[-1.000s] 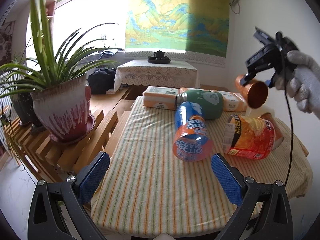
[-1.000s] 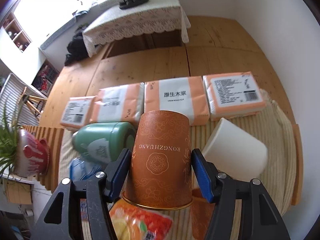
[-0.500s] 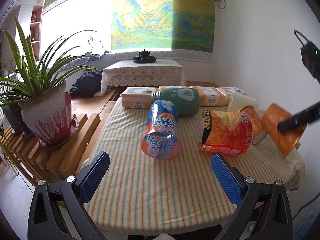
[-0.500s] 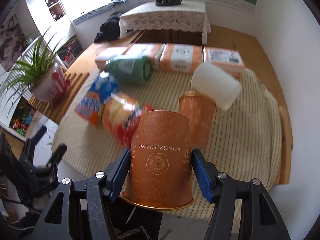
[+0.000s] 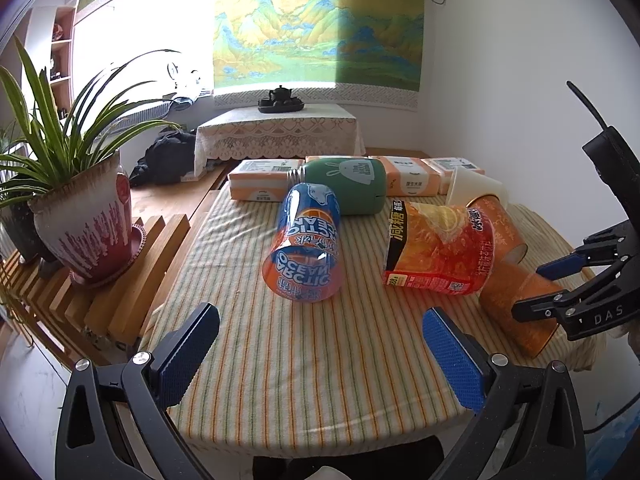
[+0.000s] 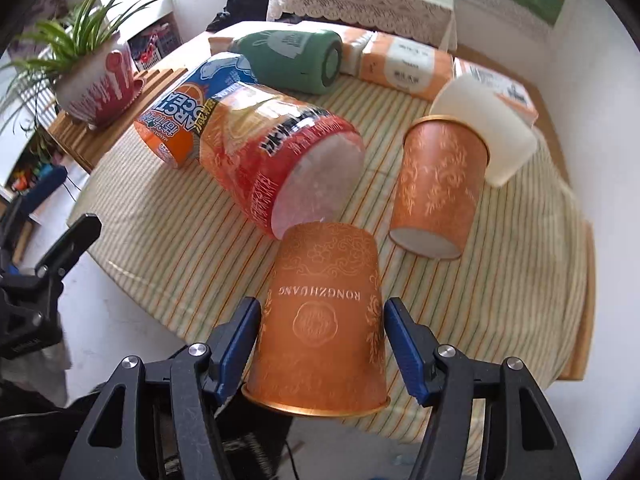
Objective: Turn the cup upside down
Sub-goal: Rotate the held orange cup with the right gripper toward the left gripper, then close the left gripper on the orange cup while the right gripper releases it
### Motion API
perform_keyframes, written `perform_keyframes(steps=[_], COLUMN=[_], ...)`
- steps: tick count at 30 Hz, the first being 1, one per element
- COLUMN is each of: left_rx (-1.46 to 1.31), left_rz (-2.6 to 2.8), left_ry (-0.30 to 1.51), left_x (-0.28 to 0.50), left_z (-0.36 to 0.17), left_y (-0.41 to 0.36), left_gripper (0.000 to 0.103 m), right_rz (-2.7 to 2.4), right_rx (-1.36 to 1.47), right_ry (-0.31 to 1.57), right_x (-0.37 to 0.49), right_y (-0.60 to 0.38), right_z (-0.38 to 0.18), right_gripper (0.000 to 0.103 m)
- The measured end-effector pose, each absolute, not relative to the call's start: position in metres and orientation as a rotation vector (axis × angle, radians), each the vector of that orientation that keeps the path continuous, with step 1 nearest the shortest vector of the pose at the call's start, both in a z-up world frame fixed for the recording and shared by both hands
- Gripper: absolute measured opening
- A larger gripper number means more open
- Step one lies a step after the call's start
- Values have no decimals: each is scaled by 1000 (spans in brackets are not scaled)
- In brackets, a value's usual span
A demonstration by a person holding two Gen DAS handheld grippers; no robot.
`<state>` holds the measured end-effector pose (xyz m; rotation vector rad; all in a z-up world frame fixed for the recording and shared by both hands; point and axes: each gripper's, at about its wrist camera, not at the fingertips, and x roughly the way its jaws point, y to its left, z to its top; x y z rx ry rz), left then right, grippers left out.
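Observation:
My right gripper (image 6: 322, 344) is shut on an orange paper cup (image 6: 322, 320) with "RONGZHUANG" printed upside down, its base pointing away from me and its gold rim toward me. It hangs low over the near right edge of the striped table. In the left wrist view the same cup (image 5: 516, 304) is tilted between the right gripper's fingers (image 5: 560, 284). My left gripper (image 5: 320, 356) is open and empty over the near table edge.
On the striped tablecloth (image 5: 280, 360) lie a blue-orange canister (image 5: 304, 244), a red-orange canister (image 5: 436, 252), a green bottle (image 5: 344, 188), a second orange cup (image 6: 436, 188) and a white cup (image 6: 484, 120). Tissue packs (image 5: 408, 178) line the far edge. A potted plant (image 5: 84, 216) stands left.
My right gripper has carried the orange cup down from high above the table to low over the near right edge. The left gripper has drawn back a little.

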<state>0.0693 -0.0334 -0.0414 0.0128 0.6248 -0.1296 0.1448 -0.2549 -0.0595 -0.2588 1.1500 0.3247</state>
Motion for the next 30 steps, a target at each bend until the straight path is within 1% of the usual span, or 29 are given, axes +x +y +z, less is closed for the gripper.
perform_keyframes(steps=[4, 11, 19, 26, 30], left_rx=[25, 41, 54, 28, -16], left_rz=[-135, -163, -245, -312, -338], left_ry=[641, 665, 726, 825, 912], left_x=[73, 82, 99, 119, 134], left_z=[-40, -32, -26, -26, -28], left_y=[-36, -50, -88, -121, -133], left_gripper=[103, 103, 103, 103, 103], right_rz=[328, 306, 258, 186, 136], right_rx=[-263, -275, -240, -170, -111], right_ry=[1106, 1026, 950, 887, 845], right_x=[142, 134, 108, 84, 71], right_y=[-255, -264, -297, -339, -365], right_z=[-51, -40, -31, -26, -27], right_gripper=[62, 62, 62, 62, 62])
